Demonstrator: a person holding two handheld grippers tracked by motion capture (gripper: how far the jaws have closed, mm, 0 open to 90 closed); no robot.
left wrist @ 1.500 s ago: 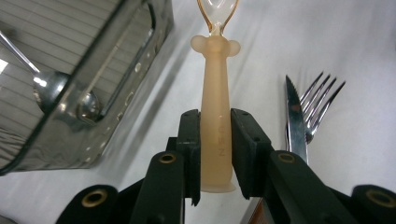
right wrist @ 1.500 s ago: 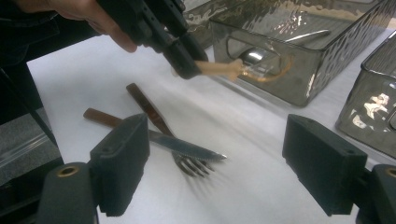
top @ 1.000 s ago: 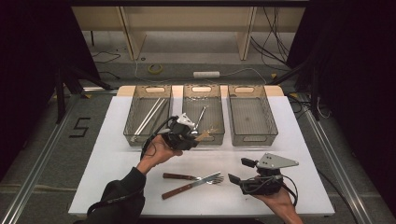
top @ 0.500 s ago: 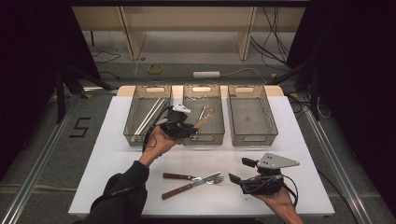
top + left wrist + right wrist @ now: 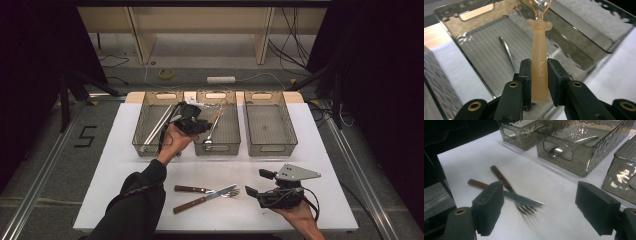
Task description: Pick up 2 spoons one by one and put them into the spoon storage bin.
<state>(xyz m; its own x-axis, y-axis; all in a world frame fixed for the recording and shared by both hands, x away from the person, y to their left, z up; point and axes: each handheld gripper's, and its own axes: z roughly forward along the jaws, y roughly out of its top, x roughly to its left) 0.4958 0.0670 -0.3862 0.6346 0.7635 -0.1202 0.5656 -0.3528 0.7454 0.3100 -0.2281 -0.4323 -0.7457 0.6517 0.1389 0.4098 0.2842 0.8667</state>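
Note:
My left gripper (image 5: 204,123) hangs over the middle bin (image 5: 235,131), shut on the peach-coloured handle of a utensil (image 5: 217,114). In the left gripper view both pads press on that handle (image 5: 539,62), which points away and ends in a clear orange loop. My right gripper (image 5: 257,182) rests in a hand at the near right of the white table and stands open, nothing between its jaws. Just left of it lie a wood-handled knife (image 5: 192,189) and a fork (image 5: 206,198), crossed. They also appear ahead of my right gripper (image 5: 543,203): the knife (image 5: 522,199) and the fork (image 5: 506,182).
Three smoky plastic bins stand in a row at the far side of the table. The left bin (image 5: 141,134) holds long thin metal sticks, the middle one a metal spoon (image 5: 210,134), and the right bin (image 5: 289,129) looks bare. The table edge is close behind the right hand.
My left hand has carried the peach-handled utensil away from the person and a little up, from the bins' near edge to over the middle bin. The right gripper has stayed still.

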